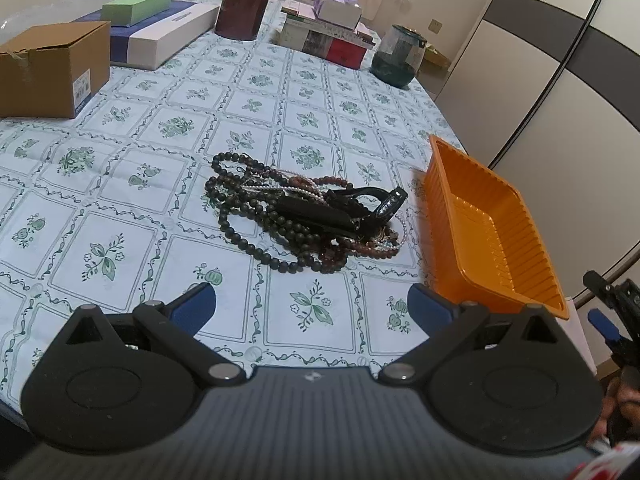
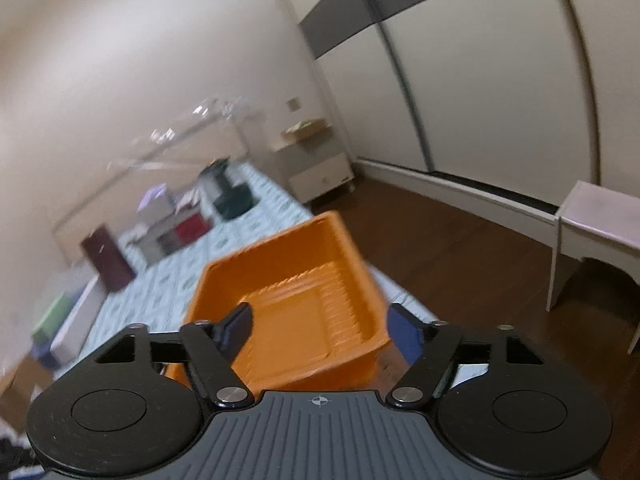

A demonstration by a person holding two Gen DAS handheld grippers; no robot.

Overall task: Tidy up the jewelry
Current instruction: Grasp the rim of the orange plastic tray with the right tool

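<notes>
Tangled bead necklaces [image 1: 296, 216] heaped on tablecloth, empty orange tray [image 1: 492, 236] just beside

A room in a home: a worktop [image 1: 120, 200] under a floral-patterned cloth carries a cardboard box [image 1: 52, 68], gift boxes [image 1: 160, 36], a dark canister [image 1: 244, 2] and a glass jar [image 1: 398, 56]. Sliding wardrobe doors [image 2: 480, 80] in cream with a grey band line one wall, above a dark wood floor [image 2: 460, 248], a small white stool [image 2: 592, 236] and a low white cabinet [image 2: 320, 172].
</notes>
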